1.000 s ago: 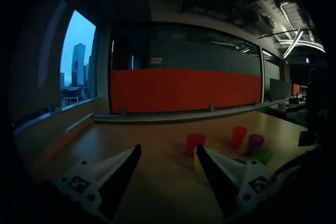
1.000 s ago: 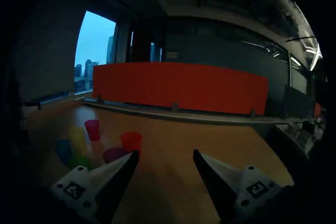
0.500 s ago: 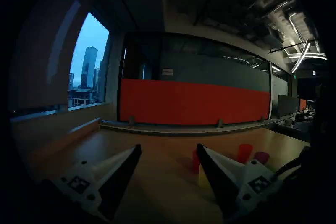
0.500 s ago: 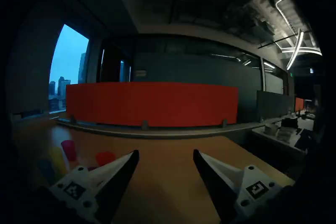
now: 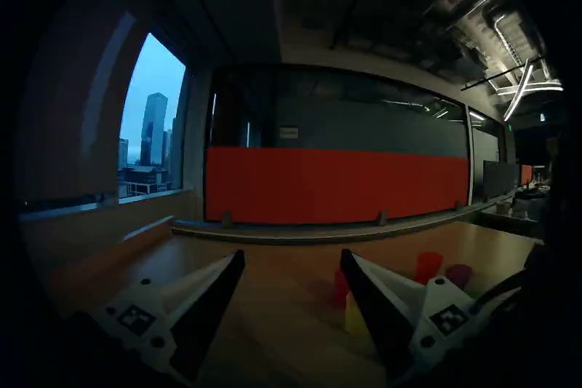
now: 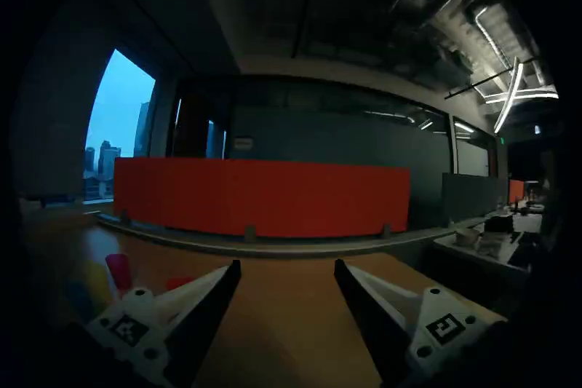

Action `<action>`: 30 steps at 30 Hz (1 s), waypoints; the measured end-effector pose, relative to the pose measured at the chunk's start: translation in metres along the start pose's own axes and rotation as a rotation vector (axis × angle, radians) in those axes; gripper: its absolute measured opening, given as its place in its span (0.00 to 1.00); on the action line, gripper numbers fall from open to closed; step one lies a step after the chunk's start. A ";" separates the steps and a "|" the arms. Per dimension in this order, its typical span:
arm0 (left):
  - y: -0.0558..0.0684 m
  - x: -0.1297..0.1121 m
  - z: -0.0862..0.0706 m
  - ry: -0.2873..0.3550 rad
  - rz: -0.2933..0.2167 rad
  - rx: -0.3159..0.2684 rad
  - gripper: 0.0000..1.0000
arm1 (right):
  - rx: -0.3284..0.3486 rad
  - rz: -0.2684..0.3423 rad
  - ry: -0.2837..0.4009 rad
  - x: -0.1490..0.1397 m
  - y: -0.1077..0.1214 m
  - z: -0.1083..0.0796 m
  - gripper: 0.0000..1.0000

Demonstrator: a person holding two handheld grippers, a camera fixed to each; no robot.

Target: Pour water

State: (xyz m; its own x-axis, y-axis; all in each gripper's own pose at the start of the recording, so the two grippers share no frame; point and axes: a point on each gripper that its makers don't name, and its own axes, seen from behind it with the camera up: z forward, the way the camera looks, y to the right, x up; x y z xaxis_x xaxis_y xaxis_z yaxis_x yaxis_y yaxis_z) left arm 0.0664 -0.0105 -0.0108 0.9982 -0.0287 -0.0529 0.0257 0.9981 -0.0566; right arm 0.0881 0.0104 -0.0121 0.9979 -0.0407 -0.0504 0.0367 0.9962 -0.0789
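Note:
Several small coloured cups stand on a wooden table (image 5: 291, 279) in dim light. In the left gripper view a pink cup (image 5: 339, 287) and a yellow cup (image 5: 354, 317) peek out beside the right finger, with a red cup (image 5: 428, 266) and a purple cup (image 5: 459, 275) farther right. My left gripper (image 5: 291, 260) is open and empty, low over the table. In the right gripper view a pink cup (image 6: 118, 271), a yellow cup (image 6: 97, 282) and a red cup (image 6: 177, 283) sit at the left, partly behind the left finger. My right gripper (image 6: 285, 268) is open and empty.
A long red partition (image 5: 335, 185) runs along the table's far edge. A window (image 5: 149, 137) with city towers is at the left. Desks with objects (image 6: 502, 228) stand to the right, beyond the table (image 6: 291, 315).
Both views have tilted upward: the cups have slid lower and sit more hidden behind the fingers, and more ceiling shows. Both grippers stay open.

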 end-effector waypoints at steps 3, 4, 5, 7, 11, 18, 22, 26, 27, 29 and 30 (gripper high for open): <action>-0.004 -0.002 0.001 0.012 0.037 0.022 0.98 | -0.003 0.015 0.013 0.002 -0.001 0.001 1.00; -0.005 -0.003 0.001 0.018 0.050 0.030 0.98 | -0.003 0.019 0.014 0.002 -0.001 0.001 1.00; -0.007 -0.004 0.002 0.024 0.063 0.038 0.98 | -0.003 0.023 0.016 0.003 -0.002 0.001 1.00; -0.009 -0.008 0.002 0.031 0.080 0.051 0.98 | -0.005 0.025 0.020 0.004 -0.002 0.001 1.00; -0.014 -0.018 0.005 0.031 0.093 0.075 0.98 | -0.011 0.034 0.027 0.007 -0.001 0.002 1.00; -0.020 -0.033 0.011 0.027 0.075 0.096 0.98 | -0.027 0.064 0.018 0.008 0.004 0.003 1.00; -0.025 -0.037 0.012 0.030 0.066 0.114 0.98 | -0.035 0.065 0.014 0.008 0.005 0.004 1.00; -0.025 -0.042 0.014 0.032 0.059 0.119 0.98 | -0.042 0.069 0.012 0.007 0.006 0.004 1.00; -0.024 -0.044 0.015 0.030 0.059 0.118 0.98 | -0.040 0.069 0.010 0.006 0.005 0.004 1.00; -0.022 -0.047 0.016 0.027 0.059 0.116 0.98 | -0.035 0.069 0.005 0.004 0.003 0.004 1.00; -0.022 -0.049 0.017 0.025 0.060 0.116 0.98 | -0.033 0.067 0.003 0.003 0.002 0.004 1.00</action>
State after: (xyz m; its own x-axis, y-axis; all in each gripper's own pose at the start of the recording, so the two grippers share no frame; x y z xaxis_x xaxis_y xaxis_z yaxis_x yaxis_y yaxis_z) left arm 0.0178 -0.0298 0.0095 0.9965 0.0310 -0.0780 -0.0261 0.9977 0.0626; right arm 0.0916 0.0128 -0.0085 0.9979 0.0255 -0.0595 -0.0319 0.9937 -0.1078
